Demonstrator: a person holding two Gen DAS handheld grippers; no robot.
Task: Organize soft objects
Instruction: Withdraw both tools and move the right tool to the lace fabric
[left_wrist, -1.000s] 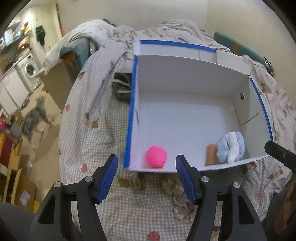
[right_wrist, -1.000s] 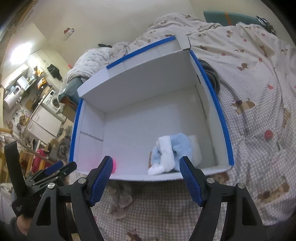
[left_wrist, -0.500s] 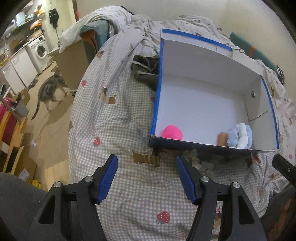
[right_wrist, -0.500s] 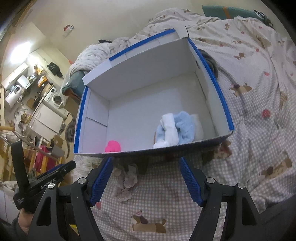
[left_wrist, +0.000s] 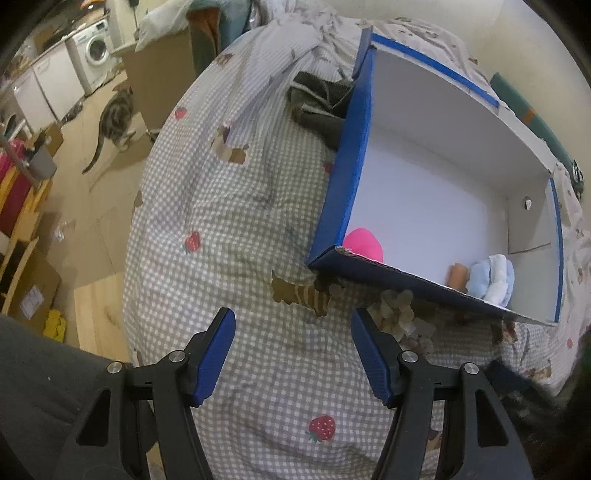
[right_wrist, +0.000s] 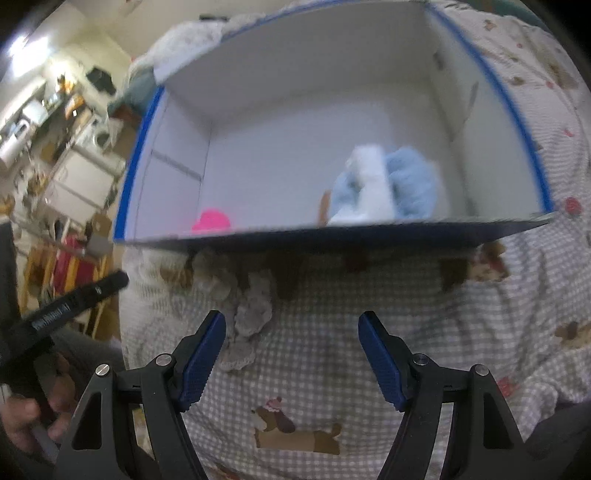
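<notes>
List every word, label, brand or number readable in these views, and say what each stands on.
Pale lettering on the black body of the left tongs, seen in the right wrist view: too blurred to read.
A pale sticker on the cardboard box on the floor, left wrist view: too small to read.
Nothing readable on the blue-edged box or the checked bedcover.

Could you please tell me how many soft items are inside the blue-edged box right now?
3 visible: a pink plush in the near-left corner, and a light blue and white cloth bundle near the right wall with a tan piece beside it. The near wall may hide more.
</notes>
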